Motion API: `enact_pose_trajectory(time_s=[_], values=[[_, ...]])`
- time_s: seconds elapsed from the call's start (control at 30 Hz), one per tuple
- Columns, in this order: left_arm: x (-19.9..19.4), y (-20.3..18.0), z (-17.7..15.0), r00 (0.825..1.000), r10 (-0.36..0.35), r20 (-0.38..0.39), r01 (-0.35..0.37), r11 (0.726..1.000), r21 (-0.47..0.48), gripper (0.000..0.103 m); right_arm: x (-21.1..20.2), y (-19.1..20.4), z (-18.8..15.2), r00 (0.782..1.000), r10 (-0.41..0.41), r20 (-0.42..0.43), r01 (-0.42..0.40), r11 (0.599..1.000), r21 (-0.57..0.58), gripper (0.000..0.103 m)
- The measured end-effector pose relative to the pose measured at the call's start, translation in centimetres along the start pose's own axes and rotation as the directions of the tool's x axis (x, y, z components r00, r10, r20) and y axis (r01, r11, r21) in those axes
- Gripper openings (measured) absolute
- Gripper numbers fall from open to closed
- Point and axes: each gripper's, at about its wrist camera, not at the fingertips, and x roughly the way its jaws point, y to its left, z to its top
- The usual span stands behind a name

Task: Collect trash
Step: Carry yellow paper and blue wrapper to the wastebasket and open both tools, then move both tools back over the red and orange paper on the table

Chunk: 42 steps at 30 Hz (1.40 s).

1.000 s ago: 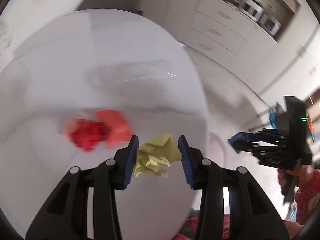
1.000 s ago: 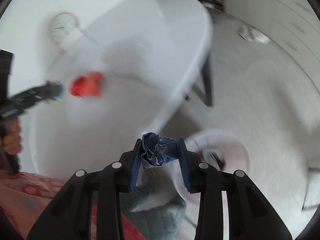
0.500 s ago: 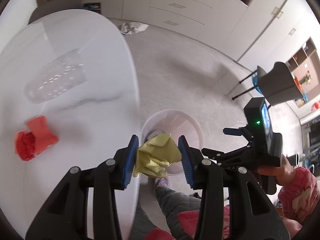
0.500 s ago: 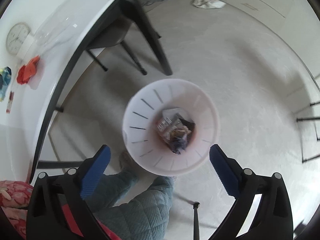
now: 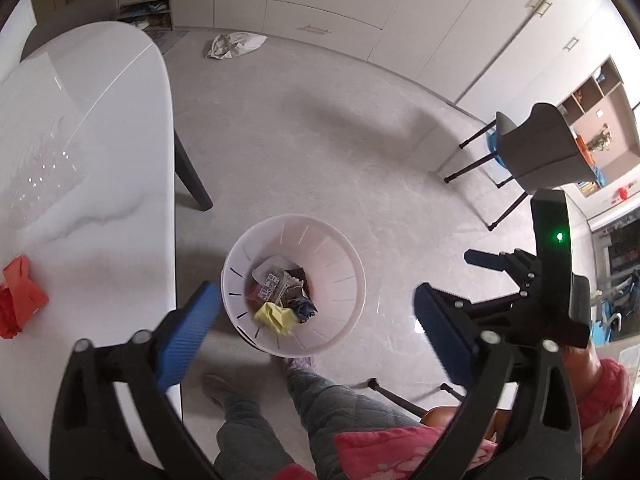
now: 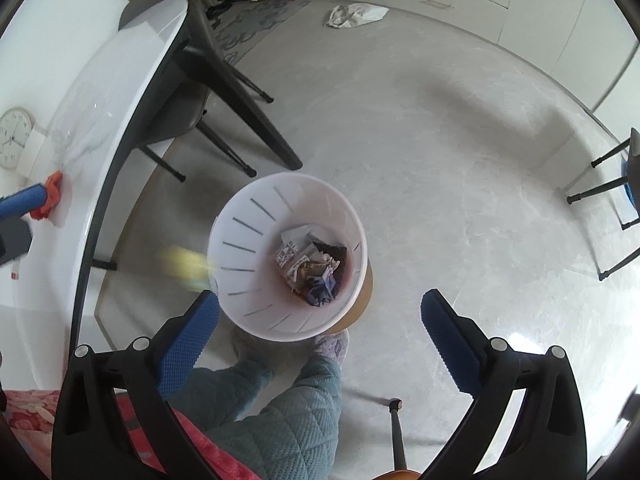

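Note:
A white slotted trash bin [image 5: 344, 312] stands on the floor beside the table and also shows in the right wrist view [image 6: 240, 216]. My left gripper [image 5: 316, 320] is open and empty above it. A crumpled yellow paper [image 5: 276, 318] is over the bin's inside; in the right wrist view it is a falling yellow blur [image 6: 184, 264] at the rim. A crumpled blue paper [image 6: 322, 288] lies in the bin among other trash. My right gripper [image 6: 320, 320] is open and empty above the bin. A red and orange crumpled scrap [image 5: 18, 296] lies on the white table [image 5: 100, 160].
A clear plastic bottle [image 5: 36, 168] lies on the table. The person's legs and slippers [image 6: 332, 344] stand just beside the bin. A grey chair [image 5: 540, 152] stands at the right, a cloth bag [image 5: 232, 44] lies on the far floor, and cabinets line the wall.
My left gripper opened and let go of the yellow paper, which drops toward the bin. My right gripper dropped the blue paper earlier and stays open above the bin.

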Motion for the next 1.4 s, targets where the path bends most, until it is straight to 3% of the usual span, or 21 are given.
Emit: enact_pose_trajectory(time_s=[0.53, 0.83, 0.93, 1.1, 1.3, 1.4], values=[[-3.1, 1.2, -0.9, 0.997, 0.046, 0.059, -0.044, 0.998, -0.039, 0.095, -0.9, 2.1, 0.8, 0.999, 0.012, 0.035, -0.011, 1.000, -0.020, 0.100], [-7.6, 7.3, -2.9, 0.981, 0.150, 0.126, -0.127, 0.977, -0.172, 0.095, -1.2, 9.5, 3.3, 0.996, 0.071, 0.050, -0.062, 0.985, -0.163, 0.100], [-9.4, 10.5, -4.2, 0.968, 0.207, 0.139, -0.169, 0.954, -0.247, 0.095, -1.0, 13.1, 4.3, 0.993, 0.111, 0.049, -0.097, 0.968, -0.232, 0.100], [-12.4, 16.2, -7.2, 0.943, 0.302, 0.140, -0.228, 0.893, -0.389, 0.095, -0.3, 19.7, 5.7, 0.984, 0.179, 0.029, -0.158, 0.924, -0.348, 0.100], [-15.3, 21.6, -10.4, 0.919, 0.373, 0.130, -0.254, 0.810, -0.528, 0.095, 0.4, 26.4, 6.8, 0.972, 0.234, 0.005, -0.207, 0.870, -0.447, 0.100], [-15.9, 23.2, -11.2, 0.912, 0.391, 0.123, -0.260, 0.783, -0.565, 0.095, 0.6, 29.1, 6.9, 0.969, 0.248, -0.014, -0.223, 0.845, -0.487, 0.100]])
